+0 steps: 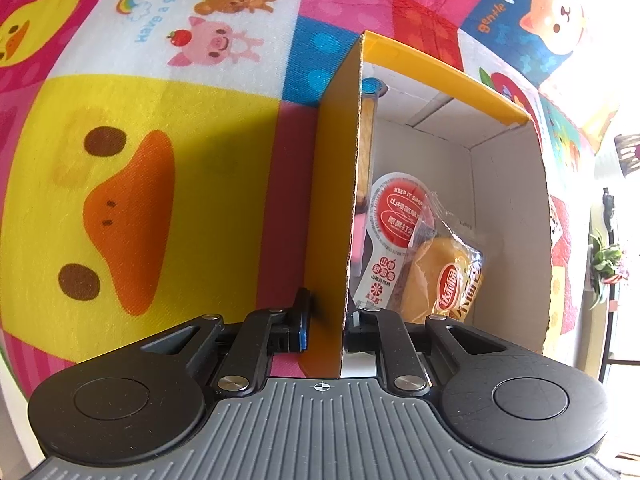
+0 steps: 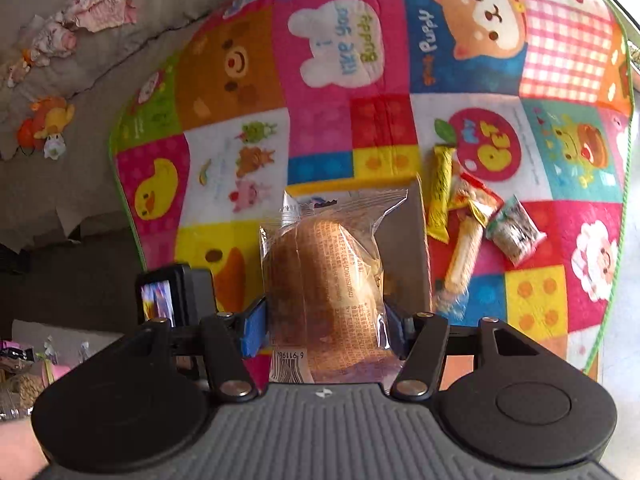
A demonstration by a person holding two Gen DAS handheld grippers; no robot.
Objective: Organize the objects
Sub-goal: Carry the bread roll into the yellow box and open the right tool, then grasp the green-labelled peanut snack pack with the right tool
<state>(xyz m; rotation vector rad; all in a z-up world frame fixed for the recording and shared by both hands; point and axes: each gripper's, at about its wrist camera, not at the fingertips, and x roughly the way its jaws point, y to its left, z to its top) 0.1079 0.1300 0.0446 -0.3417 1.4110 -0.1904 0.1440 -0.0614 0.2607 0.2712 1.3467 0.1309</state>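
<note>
My left gripper (image 1: 325, 330) is clamped tight, one finger either side of a thin upright panel. My right gripper (image 2: 326, 326) is squeezed around a soft wrapped load, blue pads (image 2: 256, 330) pressing its sides. Bare forearm (image 2: 16, 448) just showing at the lower left of the right wrist view.

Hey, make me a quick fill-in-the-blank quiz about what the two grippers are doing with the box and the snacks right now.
1. The left gripper is clamped on a wall of the yellow ____.
2. The right gripper holds a wrapped ____ in clear plastic.
3. Inside the box a wrapped cake leans beside a white and red ____.
4. The loose snacks lie on the colourful cartoon ____.

Missing words: box; bun; packet; mat
</note>
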